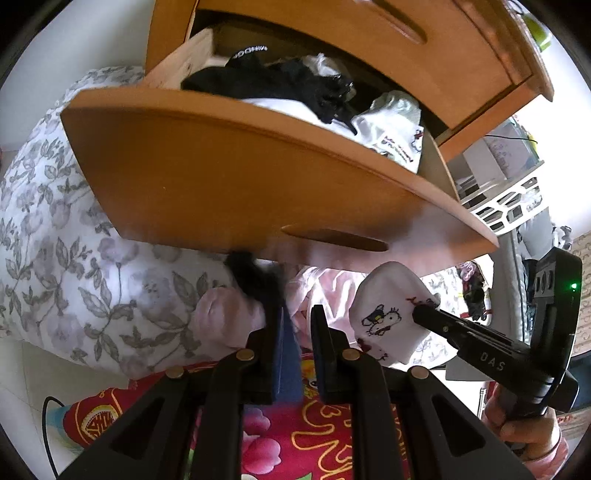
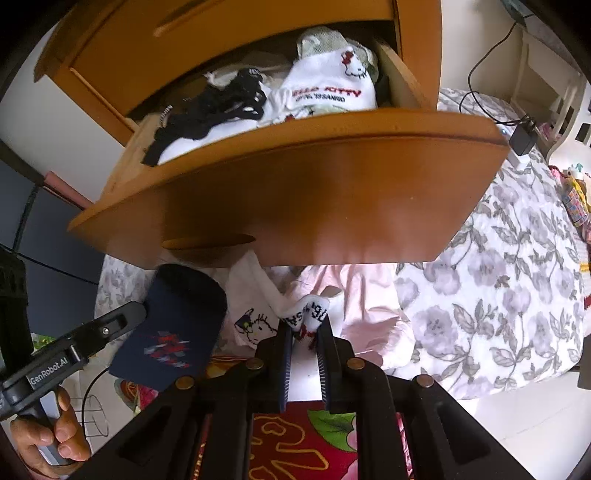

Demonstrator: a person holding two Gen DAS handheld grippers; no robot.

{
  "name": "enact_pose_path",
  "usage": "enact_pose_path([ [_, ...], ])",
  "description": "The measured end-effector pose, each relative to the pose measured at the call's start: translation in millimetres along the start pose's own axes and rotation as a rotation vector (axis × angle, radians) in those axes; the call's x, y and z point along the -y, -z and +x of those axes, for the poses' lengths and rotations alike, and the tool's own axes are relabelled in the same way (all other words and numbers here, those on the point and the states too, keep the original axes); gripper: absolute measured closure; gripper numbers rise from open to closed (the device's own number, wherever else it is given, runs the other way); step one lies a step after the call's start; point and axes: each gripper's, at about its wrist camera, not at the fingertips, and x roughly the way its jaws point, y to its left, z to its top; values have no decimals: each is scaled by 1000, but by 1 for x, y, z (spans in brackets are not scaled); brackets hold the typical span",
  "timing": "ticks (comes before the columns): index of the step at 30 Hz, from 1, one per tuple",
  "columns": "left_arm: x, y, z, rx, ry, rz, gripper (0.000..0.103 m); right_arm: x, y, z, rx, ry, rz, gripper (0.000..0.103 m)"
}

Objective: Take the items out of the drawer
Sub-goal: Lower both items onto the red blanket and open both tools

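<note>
The wooden drawer (image 1: 258, 184) (image 2: 314, 192) stands pulled out, with black socks (image 1: 288, 85) (image 2: 221, 103) and white cartoon-print socks (image 1: 391, 125) (image 2: 328, 88) inside. Below its front, my left gripper (image 1: 301, 325) (image 2: 144, 310) is shut on a navy sock (image 2: 173, 332) with a red print; in the left wrist view only its dark cloth (image 1: 255, 284) shows between the fingers. To the right of it, my right gripper (image 2: 304, 328) (image 1: 417, 312) is shut on a white sock (image 1: 384, 314) (image 2: 308, 312) with a cartoon cat, pinched at the fingertips.
A floral quilt (image 1: 55, 240) (image 2: 498, 295) and pink cloth (image 2: 362, 295) lie under the drawer. A red flowered mat (image 2: 295, 443) is lowest in view. The upper drawer (image 1: 369, 33) is closed. A white slotted basket (image 1: 509, 206) and a charger with cable (image 2: 521, 136) sit to the right.
</note>
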Motion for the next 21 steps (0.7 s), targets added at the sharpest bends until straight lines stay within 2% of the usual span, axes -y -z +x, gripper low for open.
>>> enact_pose_path([
  [2,-3,-1,5,-17,-22,-5,86,1,-2,5,-13,9,9,83],
  [4,-6,-1,10,-32,-45,-9,75,2,-4,10,-26,25,18,78],
  [6,-8,-1,13,-36,-66,-14,59,2,-5,12,-31,31,21,70],
  [7,-8,-1,14,-37,-77,-15,57,2,-5,13,-36,42,18,67],
  [9,-10,-2,15,-42,-102,-14,48,2,-6,15,-41,64,16,48],
  [12,-10,-3,16,-41,-140,-9,38,2,-6,17,-45,84,15,37],
  [13,-11,-3,16,-40,-153,-8,36,2,-7,18,-47,90,16,34],
  [15,-12,-3,15,-36,-170,-8,34,3,-8,19,-43,111,15,22],
  [19,-16,-4,14,-34,-201,-17,32,8,-11,17,-27,134,25,16],
  [21,-18,-4,12,-23,-210,-22,23,11,-12,16,-19,136,33,8],
])
